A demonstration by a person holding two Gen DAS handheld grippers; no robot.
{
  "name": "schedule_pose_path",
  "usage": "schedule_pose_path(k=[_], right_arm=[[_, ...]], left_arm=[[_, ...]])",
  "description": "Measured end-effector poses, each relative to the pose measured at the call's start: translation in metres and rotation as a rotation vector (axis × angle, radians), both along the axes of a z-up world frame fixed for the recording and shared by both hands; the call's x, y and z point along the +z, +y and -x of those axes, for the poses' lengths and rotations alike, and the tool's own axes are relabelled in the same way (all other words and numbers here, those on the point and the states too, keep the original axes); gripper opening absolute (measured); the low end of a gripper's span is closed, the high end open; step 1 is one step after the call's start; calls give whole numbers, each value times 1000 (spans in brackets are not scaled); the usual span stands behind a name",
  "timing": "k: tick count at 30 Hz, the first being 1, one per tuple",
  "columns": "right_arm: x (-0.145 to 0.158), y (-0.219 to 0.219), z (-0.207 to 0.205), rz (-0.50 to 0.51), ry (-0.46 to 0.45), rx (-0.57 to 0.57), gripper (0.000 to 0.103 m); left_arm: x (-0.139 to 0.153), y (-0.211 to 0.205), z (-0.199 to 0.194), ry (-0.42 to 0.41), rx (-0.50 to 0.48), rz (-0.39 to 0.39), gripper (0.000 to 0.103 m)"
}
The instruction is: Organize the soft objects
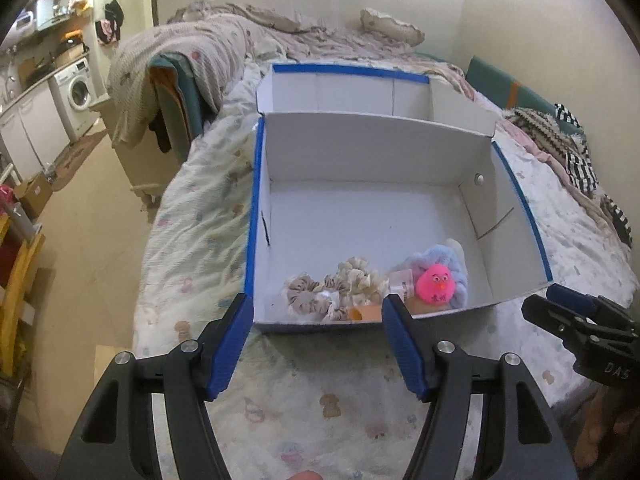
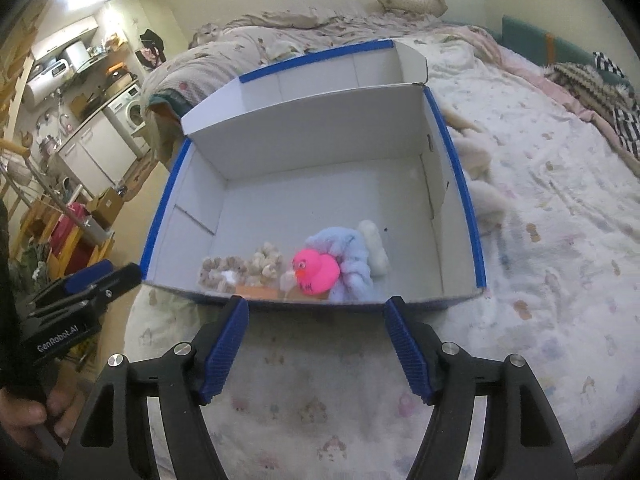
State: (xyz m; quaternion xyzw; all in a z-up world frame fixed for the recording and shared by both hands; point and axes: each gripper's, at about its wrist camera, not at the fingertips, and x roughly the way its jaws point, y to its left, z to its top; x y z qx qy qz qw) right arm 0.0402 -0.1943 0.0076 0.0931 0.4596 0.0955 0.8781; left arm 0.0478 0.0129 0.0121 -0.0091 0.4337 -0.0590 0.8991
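Scrunchies (image 1: 340,288), pink duck (image 1: 435,286) and blue fluffy piece (image 2: 352,262) sit in the box (image 1: 360,216), bunched against its near wall (lower centre of both views). Left gripper (image 1: 318,346) and right gripper (image 2: 316,346) both gape wide, nothing between the jaws, hovering over the bed (image 2: 540,240) just short of the box.

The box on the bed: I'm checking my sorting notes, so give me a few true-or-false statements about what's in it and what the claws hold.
1. The pink duck lies inside the white box. True.
2. The scrunchies lie on the quilt outside the box. False: they are in the box.
3. The right claw grips the duck. False: it is open and holds nothing.
4. The left claw is open. True.
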Motion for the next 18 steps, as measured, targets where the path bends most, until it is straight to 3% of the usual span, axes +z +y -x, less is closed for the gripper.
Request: schedule_pose_path(k=[4,8,13,15,17,18], right_arm=[[4,3,14,12,-28,4,74],[9,2,26,35,-72,-21,75],[18,2,30,44,-134,-51,86],[21,2,29,39,-152,-50,86],[22,3,29,37,-167,-51,89],[23,3,29,38,-173,-51,97]], left_arm=[[7,6,18,-5,-13,55,64],[17,8,34,-52,2,44,64],[27,3,46,-132,5,17,65],[31,5,47,-163,13,23,67],[33,8,45,-180,32,31,79],[33,10,44,-183,40,39,82]])
